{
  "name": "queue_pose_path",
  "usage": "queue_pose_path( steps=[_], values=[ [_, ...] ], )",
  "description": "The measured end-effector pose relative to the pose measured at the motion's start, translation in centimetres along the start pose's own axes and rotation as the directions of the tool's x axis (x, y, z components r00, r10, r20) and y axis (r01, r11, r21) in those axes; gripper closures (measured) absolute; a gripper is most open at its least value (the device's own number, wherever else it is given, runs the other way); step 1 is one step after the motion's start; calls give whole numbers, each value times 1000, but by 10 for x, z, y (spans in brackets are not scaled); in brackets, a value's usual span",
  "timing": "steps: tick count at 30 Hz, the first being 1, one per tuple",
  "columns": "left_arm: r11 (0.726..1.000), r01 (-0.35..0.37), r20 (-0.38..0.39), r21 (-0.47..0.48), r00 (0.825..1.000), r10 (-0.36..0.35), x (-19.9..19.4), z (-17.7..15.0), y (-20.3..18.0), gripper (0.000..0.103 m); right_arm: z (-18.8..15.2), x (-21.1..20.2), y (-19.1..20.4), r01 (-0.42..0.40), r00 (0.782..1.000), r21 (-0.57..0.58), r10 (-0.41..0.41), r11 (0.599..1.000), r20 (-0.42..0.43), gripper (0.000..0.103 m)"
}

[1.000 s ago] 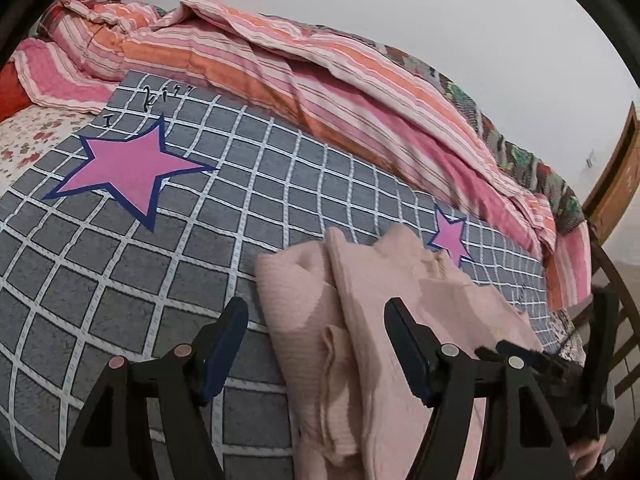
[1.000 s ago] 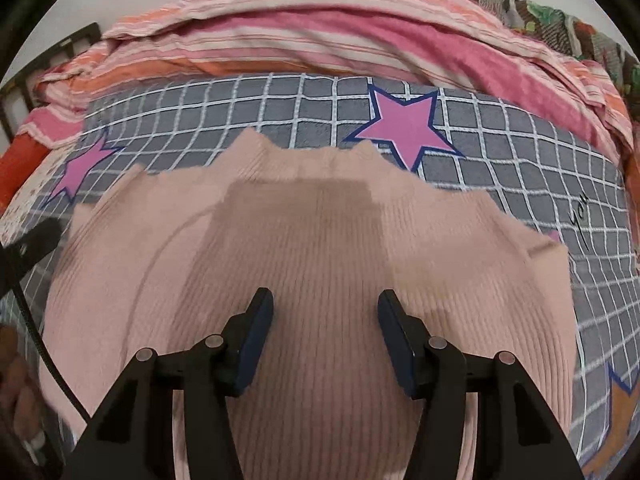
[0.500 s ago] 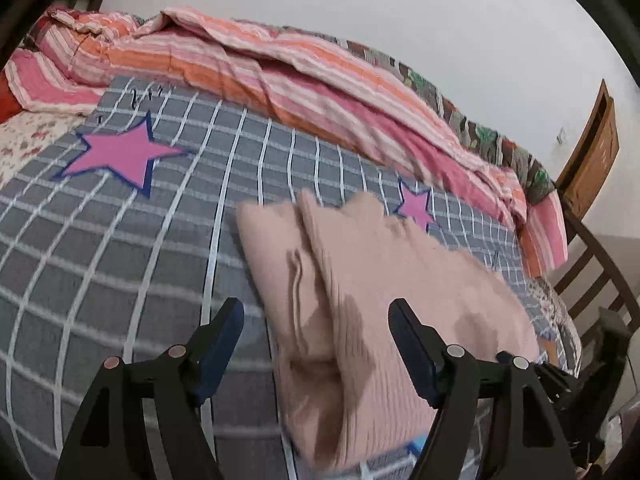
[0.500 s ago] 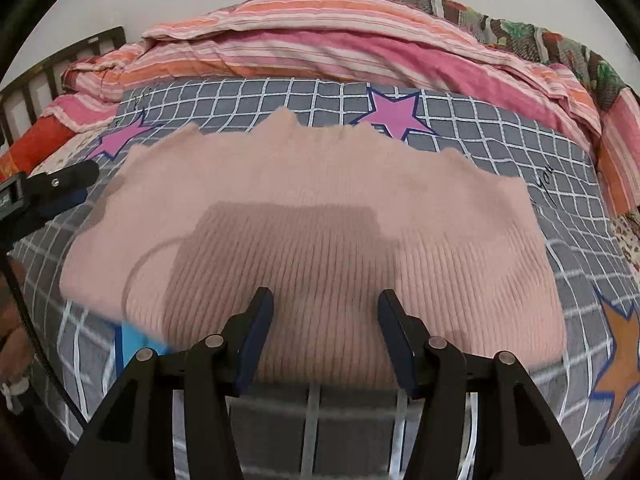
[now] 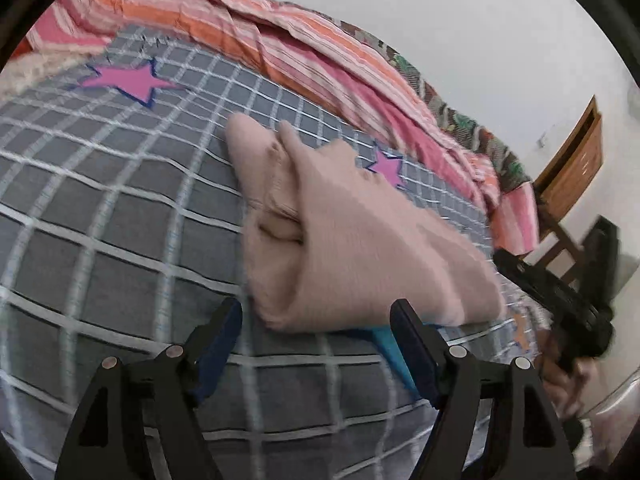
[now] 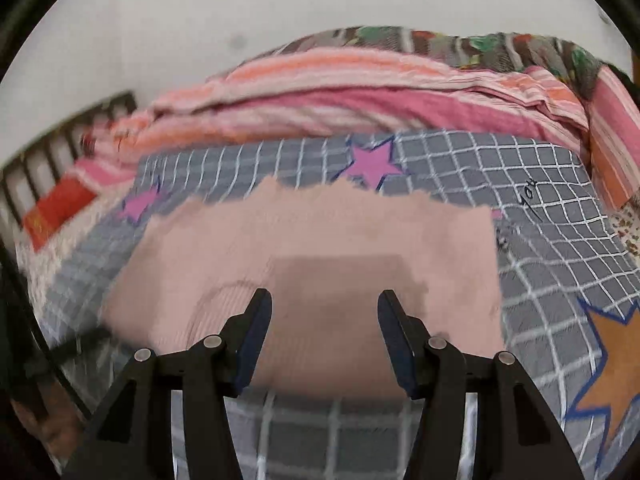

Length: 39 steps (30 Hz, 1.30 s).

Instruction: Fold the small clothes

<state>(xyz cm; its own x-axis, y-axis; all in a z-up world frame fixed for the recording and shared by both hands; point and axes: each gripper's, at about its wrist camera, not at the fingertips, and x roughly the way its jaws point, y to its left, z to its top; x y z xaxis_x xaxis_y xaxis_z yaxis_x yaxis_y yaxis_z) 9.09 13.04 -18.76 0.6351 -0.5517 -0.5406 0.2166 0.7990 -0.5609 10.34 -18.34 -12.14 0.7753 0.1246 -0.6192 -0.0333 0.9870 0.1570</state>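
Observation:
A pale pink ribbed sweater (image 5: pixel 360 240) lies folded into a wide rectangle on the grey grid bed cover (image 5: pixel 120 220). In the left wrist view its near left corner sits just ahead of my left gripper (image 5: pixel 316 312), whose jaws stand wide apart and empty. A bright blue patch (image 5: pixel 384 336) peeks out under that near edge. In the right wrist view the sweater (image 6: pixel 320 240) spreads across the middle. My right gripper (image 6: pixel 324 298) hovers open over its near part, pressing on nothing.
A pink and orange striped quilt (image 5: pixel 320 52) is heaped along the far side of the bed (image 6: pixel 360 92). A wooden chair (image 5: pixel 572 168) stands at the right. Dark bed rails (image 6: pixel 60 140) rise at the left. A hand (image 5: pixel 560 384) holds the right tool.
Both grippers have drawn back from the sweater toward the bed's near edge, so its front edge now shows. The left jaws stand slightly wider. The sweater has stayed in place.

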Motion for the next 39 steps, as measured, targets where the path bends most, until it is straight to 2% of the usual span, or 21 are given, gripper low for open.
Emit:
queue_pose_path(
  steps=[4,10,13,16,18,20,23,29,31,33,35,39],
  values=[
    [999,-10,27,-50,1000,11,15,9,-4,29,22,8,-32,-7,1000,58,6,998,25,48],
    [994,-50,94,-93,994,59,29,30,-11,31,16,11,-78,62,997,94,-67,994,47,48],
    [985,-74,95,-153,991,89,41,43,-7,39,11,8,-99,82,995,107,-87,991,48,48],
    [978,-128,88,-166,986,144,50,52,-10,53,7,4,-109,120,989,79,-126,990,77,48],
    [971,-189,85,-148,976,203,53,58,-18,61,8,4,-114,128,987,60,-133,990,87,48],
    [961,-244,81,-127,963,256,55,63,-25,76,8,5,-119,147,984,43,-150,988,91,48],
    [949,-309,87,-60,946,314,54,72,-44,80,7,4,-127,173,981,38,-176,984,85,48],
    [917,-391,141,85,915,377,53,88,-113,82,6,-10,-151,185,976,87,-193,979,103,48],
    [896,-423,163,136,902,401,59,92,-143,82,5,-15,-160,192,973,108,-204,975,112,48],
    [883,-435,180,177,896,406,66,93,-171,82,4,-21,-173,207,968,135,-223,969,117,48],
    [878,-431,181,209,899,399,76,94,-202,83,3,-27,-184,225,962,156,-244,962,122,48],
    [887,-396,153,238,917,369,111,83,-262,83,-2,-39,-209,243,953,221,-275,945,127,48]
  ],
)
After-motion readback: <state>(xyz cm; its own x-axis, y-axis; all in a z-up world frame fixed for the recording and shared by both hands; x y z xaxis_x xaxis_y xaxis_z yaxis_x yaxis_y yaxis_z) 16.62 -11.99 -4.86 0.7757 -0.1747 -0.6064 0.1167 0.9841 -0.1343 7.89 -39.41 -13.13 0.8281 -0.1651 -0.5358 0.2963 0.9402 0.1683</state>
